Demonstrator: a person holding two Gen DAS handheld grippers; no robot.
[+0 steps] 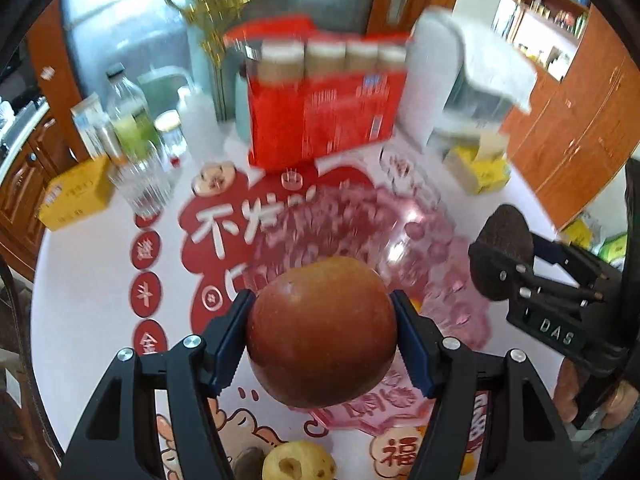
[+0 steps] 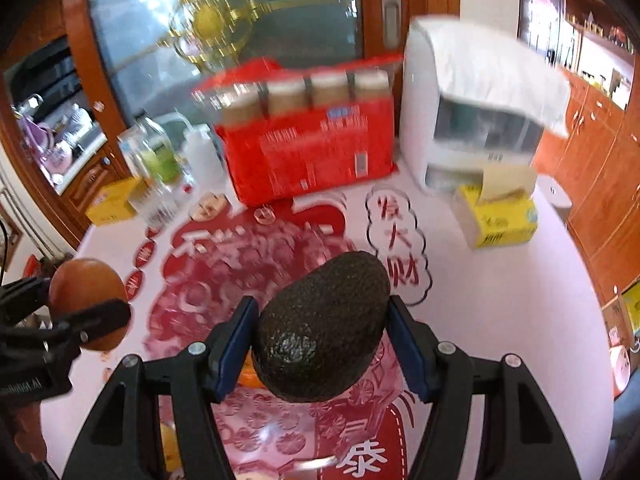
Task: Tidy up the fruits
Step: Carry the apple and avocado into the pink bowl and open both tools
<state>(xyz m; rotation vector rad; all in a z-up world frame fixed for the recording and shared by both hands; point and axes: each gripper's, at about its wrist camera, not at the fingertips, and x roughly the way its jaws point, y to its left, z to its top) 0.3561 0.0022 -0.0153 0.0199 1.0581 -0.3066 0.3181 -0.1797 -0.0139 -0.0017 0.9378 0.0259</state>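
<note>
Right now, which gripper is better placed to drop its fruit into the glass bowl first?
Probably the right gripper: its avocado hangs over the bowl. The left gripper and its apple sit nearer the bowl's edge.

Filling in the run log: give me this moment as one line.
left gripper: holds apple | right gripper: holds avocado | both above pink tray
</note>
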